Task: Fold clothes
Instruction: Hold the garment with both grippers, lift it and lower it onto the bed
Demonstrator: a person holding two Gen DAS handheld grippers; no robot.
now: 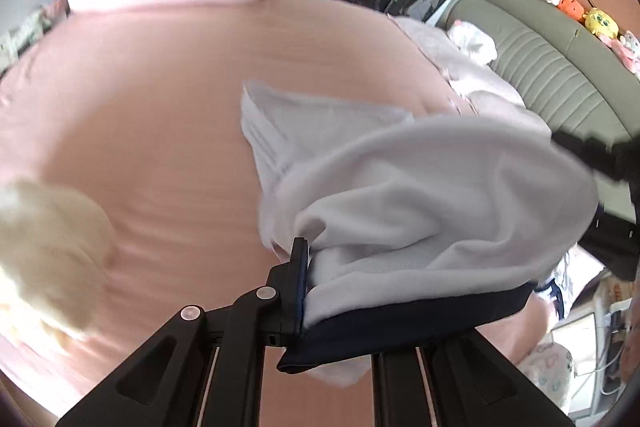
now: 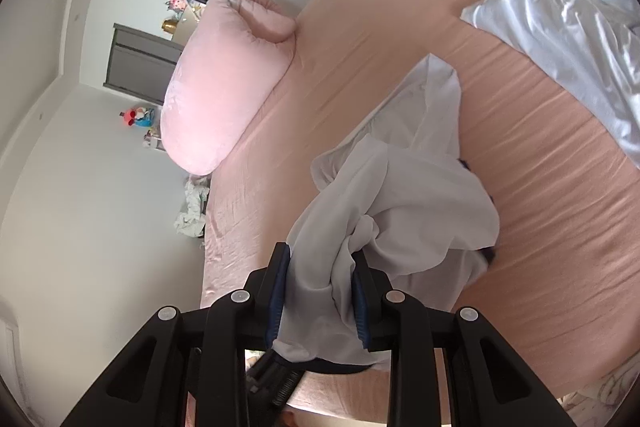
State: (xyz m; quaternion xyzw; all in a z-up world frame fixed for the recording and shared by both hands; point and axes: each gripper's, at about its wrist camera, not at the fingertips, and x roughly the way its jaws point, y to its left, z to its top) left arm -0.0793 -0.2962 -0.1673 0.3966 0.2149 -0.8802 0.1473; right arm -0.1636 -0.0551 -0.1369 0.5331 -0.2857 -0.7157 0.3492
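I have the white garment (image 1: 420,195) pinched in both grippers, lifted partly off the pink bed sheet (image 1: 140,107). My left gripper (image 1: 306,287) is clamped tight on an edge of it, low in the centre of the left wrist view; only one black finger shows there, the other being buried under the cloth, and a dark navy band (image 1: 400,323) of the garment runs along the bottom of the fold towards the right. My right gripper (image 2: 320,295) is closed on a thick bunch of the same white garment (image 2: 400,195), its two blue pads squeezing the fabric from either side at the lower centre of the right wrist view.

From the left gripper the cloth billows up and to the right of the frame, and its far part still trails on the sheet towards the upper centre. From the right gripper it runs away up the frame, a long strip lying on the bed towards the upper right. So its long axis leads away from both my hands. A black shape at the right edge of the left view may be my other gripper; I cannot tell for sure. I judge the two holds to be near each other, so next I need to draw them apart to spread the edge taut.

A pink pillow (image 2: 224,79) lies at the upper left, well apart.
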